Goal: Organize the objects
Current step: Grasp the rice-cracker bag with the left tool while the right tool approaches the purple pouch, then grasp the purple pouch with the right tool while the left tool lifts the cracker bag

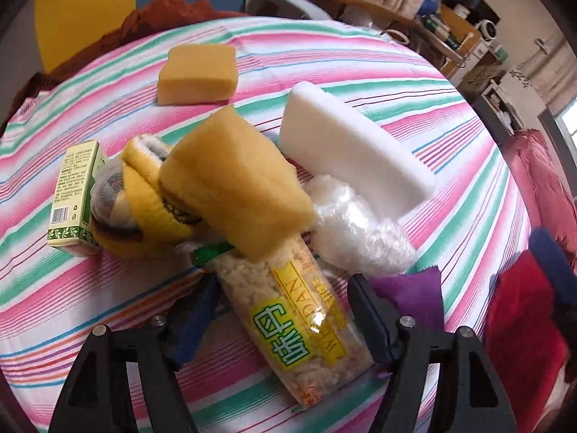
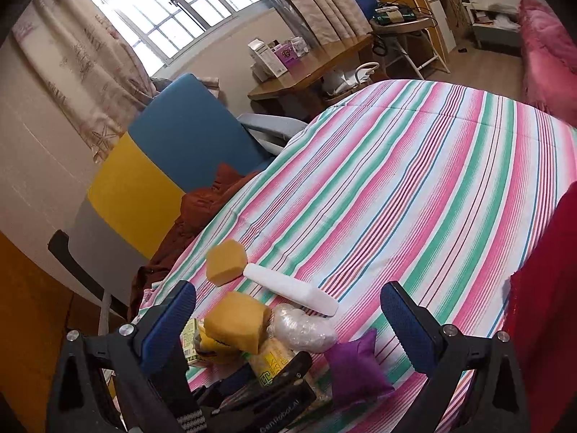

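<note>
Green printed carton stands leftmost in pile on striped bed cover, yellow plush toy touching it.

Tan sponge block rests atop clear snack packet with yellow label.

Left tool brackets packet, fingers spread, apparently not pinching yet. Judgement: close squarely on packet middle, draw out low so sponge slides off without toppling the pile.

White foam slab and bubble-wrap bundle lie to the right, purple fabric pouch beyond.

Right tool hangs released above pile, empty.
</note>
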Demonstrator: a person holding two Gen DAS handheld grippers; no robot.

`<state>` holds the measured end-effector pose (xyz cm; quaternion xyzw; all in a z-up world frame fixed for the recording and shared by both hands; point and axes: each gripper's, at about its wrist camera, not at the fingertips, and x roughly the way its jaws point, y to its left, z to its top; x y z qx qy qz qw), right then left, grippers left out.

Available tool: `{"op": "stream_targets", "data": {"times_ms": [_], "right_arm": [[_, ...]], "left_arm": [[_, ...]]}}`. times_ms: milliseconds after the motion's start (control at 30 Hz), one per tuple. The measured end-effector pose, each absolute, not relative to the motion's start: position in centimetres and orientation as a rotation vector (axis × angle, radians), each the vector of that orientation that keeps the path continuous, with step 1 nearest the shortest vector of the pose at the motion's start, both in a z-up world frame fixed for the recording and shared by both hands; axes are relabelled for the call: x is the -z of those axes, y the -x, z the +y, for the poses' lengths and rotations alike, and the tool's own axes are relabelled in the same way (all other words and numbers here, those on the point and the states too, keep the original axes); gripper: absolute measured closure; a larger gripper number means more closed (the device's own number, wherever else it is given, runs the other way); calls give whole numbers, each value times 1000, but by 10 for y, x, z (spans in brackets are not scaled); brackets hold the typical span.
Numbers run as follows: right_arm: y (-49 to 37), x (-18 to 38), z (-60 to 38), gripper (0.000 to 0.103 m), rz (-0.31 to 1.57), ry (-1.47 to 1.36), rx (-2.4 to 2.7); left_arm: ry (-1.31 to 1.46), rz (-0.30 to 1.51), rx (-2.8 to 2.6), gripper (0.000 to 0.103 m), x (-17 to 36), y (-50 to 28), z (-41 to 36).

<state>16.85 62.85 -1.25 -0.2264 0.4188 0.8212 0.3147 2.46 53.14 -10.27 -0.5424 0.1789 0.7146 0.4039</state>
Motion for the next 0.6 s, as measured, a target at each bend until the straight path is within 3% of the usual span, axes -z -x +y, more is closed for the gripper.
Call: {"op": "stream_targets", "data": {"times_ms": [67, 100, 433, 600], "right_arm": [[-169, 17, 632, 0, 1131, 605, -2150], [-170, 19, 634, 0, 1151, 605, -2140], [-174, 45, 648, 0, 1340, 657, -2045], [-162, 50, 645, 0, 1267, 767, -2007]], "left_arm": [[1322, 466, -1807, 46, 102, -26, 521], [1305, 458, -1804, 47, 101, -26, 513], [1159, 473, -1832, 48, 98, -27, 400], [1154, 418, -1846, 48, 99, -25, 360]]}}
